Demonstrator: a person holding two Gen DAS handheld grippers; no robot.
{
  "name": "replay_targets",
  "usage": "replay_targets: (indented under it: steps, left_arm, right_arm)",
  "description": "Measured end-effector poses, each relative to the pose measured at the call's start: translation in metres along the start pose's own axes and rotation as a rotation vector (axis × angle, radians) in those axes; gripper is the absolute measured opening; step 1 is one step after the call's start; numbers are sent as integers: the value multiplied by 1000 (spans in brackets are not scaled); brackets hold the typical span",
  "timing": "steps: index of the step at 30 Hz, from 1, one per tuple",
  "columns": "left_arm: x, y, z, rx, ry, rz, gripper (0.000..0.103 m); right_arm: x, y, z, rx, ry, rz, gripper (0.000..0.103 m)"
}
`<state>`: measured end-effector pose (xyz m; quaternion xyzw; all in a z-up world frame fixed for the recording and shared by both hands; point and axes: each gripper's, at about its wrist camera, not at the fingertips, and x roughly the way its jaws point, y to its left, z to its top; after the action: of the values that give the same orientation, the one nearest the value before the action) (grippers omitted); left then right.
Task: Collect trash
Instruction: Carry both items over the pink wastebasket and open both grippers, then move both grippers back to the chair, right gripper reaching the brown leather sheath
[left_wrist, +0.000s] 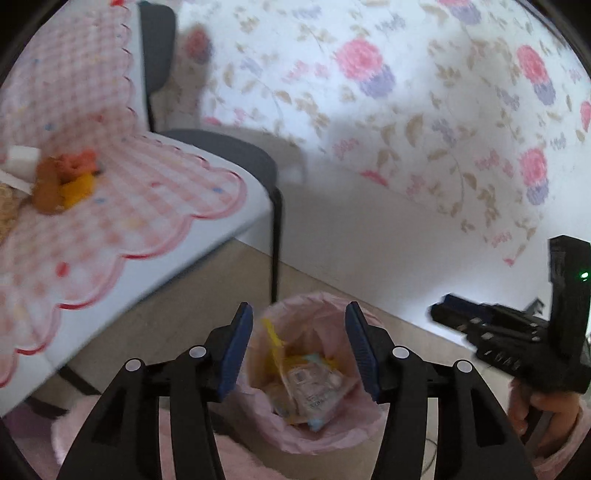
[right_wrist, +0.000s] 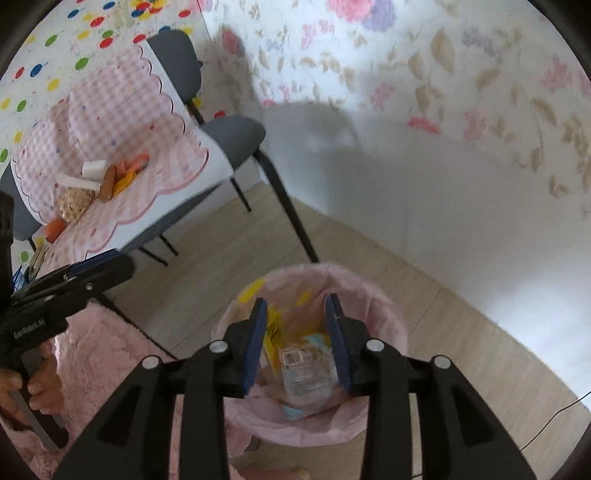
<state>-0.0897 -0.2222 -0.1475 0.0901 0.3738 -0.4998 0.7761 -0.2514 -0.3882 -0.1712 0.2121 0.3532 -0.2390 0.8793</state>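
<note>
Up and left of both claws, a surface under a pink checked cloth carries leftover scraps. The left claw hangs with jaws apart and empty. Straight below it sits the pink-lined bin, wrappers lying inside. The right claw stands narrower, also empty, over the same bin; the wrappers show between its pads.
</note>
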Motion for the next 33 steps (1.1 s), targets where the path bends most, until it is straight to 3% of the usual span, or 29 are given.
replay_targets:
  steps: [4, 9, 13, 27, 33]
  left_arm:
    - [-26, 18, 6, -28, -49, 80, 54]
    - [-57, 40, 6, -66, -87, 159, 55]
    - [-79, 62, 3, -104, -108, 215, 62]
    - [-157, 165, 2, -292, -191, 476, 64]
    - [-184, 191, 3, -333, -217, 582, 68]
  right_arm:
    - [-23, 6, 21, -23, -85, -5, 33]
    - [-40, 34, 40, -78, -155, 54, 33]
    - [-34, 69, 51, -153, -157, 120, 33]
    - [8, 179, 100, -323, -118, 279, 33]
    - [20, 223, 114, -384, -116, 345, 36]
